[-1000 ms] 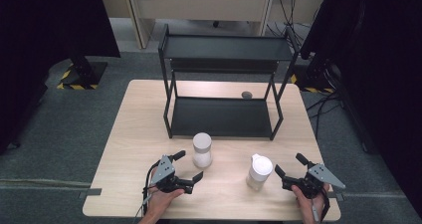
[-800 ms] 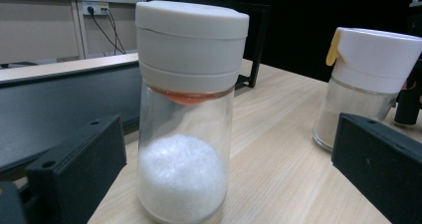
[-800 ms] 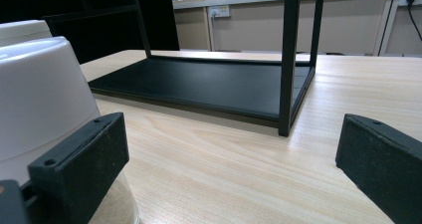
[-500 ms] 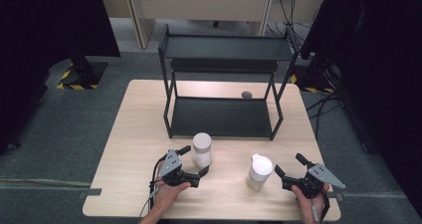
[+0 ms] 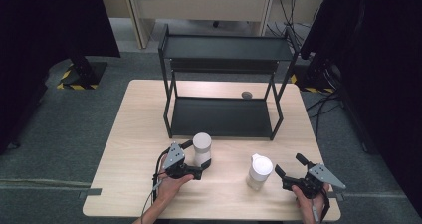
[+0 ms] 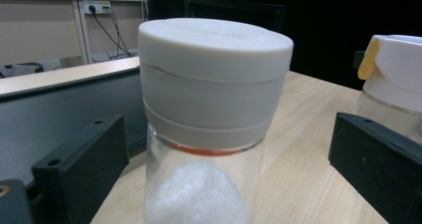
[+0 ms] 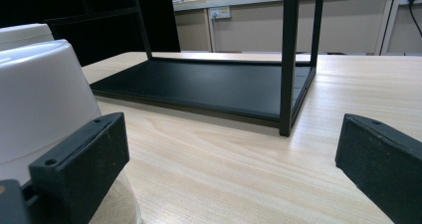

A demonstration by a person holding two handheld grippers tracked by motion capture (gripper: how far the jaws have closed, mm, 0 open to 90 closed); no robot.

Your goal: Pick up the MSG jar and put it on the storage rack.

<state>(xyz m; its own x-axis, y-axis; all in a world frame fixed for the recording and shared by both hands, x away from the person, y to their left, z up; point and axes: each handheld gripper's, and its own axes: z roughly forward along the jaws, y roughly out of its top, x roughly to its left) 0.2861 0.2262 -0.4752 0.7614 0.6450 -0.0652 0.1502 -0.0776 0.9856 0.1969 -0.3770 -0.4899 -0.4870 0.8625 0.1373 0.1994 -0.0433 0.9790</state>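
In front of the black shelf rack (image 5: 222,79), the left hand-held gripper (image 5: 195,158) has been moved forward since the earlier frame and is now set around the white-capped jar (image 5: 201,148), jaws spread, not touching. The right hand-held gripper (image 5: 290,171) is held released beside the yellow-tabbed jar (image 5: 259,171).

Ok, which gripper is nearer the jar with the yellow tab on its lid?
Right. The right gripper sits just beside that jar; the left gripper straddles the other jar, farther off.
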